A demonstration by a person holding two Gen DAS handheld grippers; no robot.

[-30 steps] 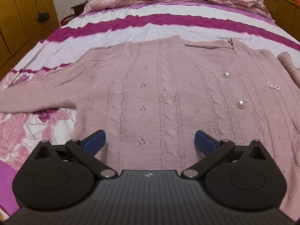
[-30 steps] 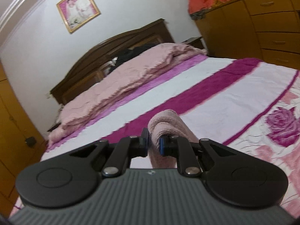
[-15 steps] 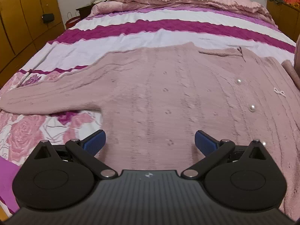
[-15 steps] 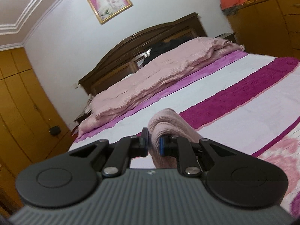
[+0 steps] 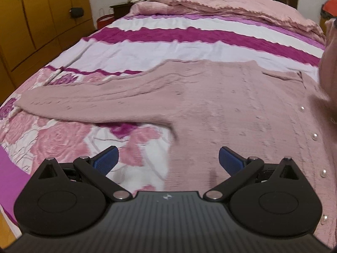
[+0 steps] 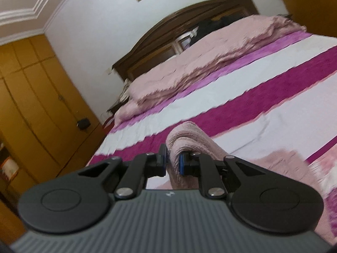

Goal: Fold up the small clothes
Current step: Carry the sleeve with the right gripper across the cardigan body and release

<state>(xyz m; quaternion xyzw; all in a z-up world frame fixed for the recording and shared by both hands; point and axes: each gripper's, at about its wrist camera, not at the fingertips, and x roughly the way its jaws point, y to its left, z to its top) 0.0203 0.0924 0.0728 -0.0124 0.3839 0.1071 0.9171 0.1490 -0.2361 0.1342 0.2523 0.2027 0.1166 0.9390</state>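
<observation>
A pink knitted cardigan (image 5: 221, 105) with pearl buttons lies flat on the bed, its left sleeve (image 5: 88, 103) stretched out to the left. My left gripper (image 5: 167, 160) is open and empty, low over the cardigan's lower left edge. My right gripper (image 6: 172, 162) is shut on the cardigan's right sleeve (image 6: 189, 139) and holds it lifted above the bed. The lifted sleeve shows blurred at the right edge of the left wrist view (image 5: 328, 67).
The bed has a striped magenta and white cover (image 5: 168, 46) with rose print (image 5: 52, 137) near me. A folded pink blanket (image 5: 221, 6) and headboard (image 6: 189, 31) are at the far end. Wooden wardrobes (image 5: 42, 21) stand on the left.
My left gripper has shifted left, from over the cardigan's body to its left edge. My right gripper has swung left with the sleeve, which now enters the left wrist view.
</observation>
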